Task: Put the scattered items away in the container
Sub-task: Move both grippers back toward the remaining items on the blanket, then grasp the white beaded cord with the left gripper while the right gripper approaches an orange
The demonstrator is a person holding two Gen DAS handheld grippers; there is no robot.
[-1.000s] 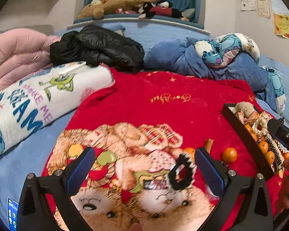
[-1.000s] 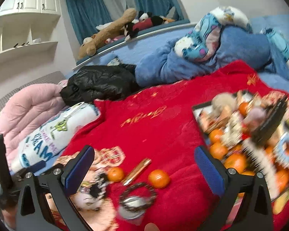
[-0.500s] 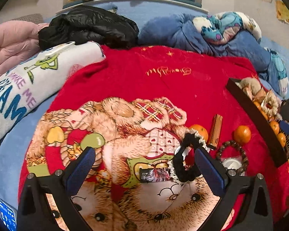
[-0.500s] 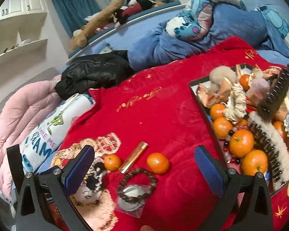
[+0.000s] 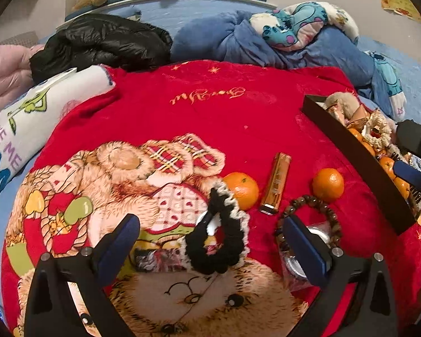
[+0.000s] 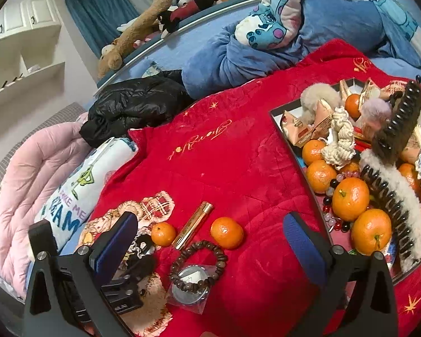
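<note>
My left gripper (image 5: pixel 212 245) is open, low over the red blanket, with a black-and-cream scrunchie (image 5: pixel 219 241) lying between its fingers, not clamped. Just beyond lie two tangerines (image 5: pixel 241 189) (image 5: pixel 328 184), a gold tube (image 5: pixel 276 182), a brown bead bracelet (image 5: pixel 308 224) and a bagged round tin (image 5: pixel 294 264). My right gripper (image 6: pixel 210 248) is open and holds nothing, above the bracelet (image 6: pixel 199 264), near the tube (image 6: pixel 195 224) and tangerines (image 6: pixel 163 234) (image 6: pixel 226 232). The black tray (image 6: pixel 292 151) on the right holds tangerines, hair clips and snacks.
A rolled white printed blanket (image 5: pixel 28 123), a black jacket (image 5: pixel 103 42) and a pink quilt (image 6: pixel 28 179) bound the left and far side. Blue bedding with a cartoon pillow (image 5: pixel 294 25) lies behind. The left gripper's body (image 6: pixel 118 289) shows in the right wrist view.
My left gripper has come forward and tipped down, so the scrunchie now lies between its fingers. My right gripper has tipped down over the loose items. Both stay open.
</note>
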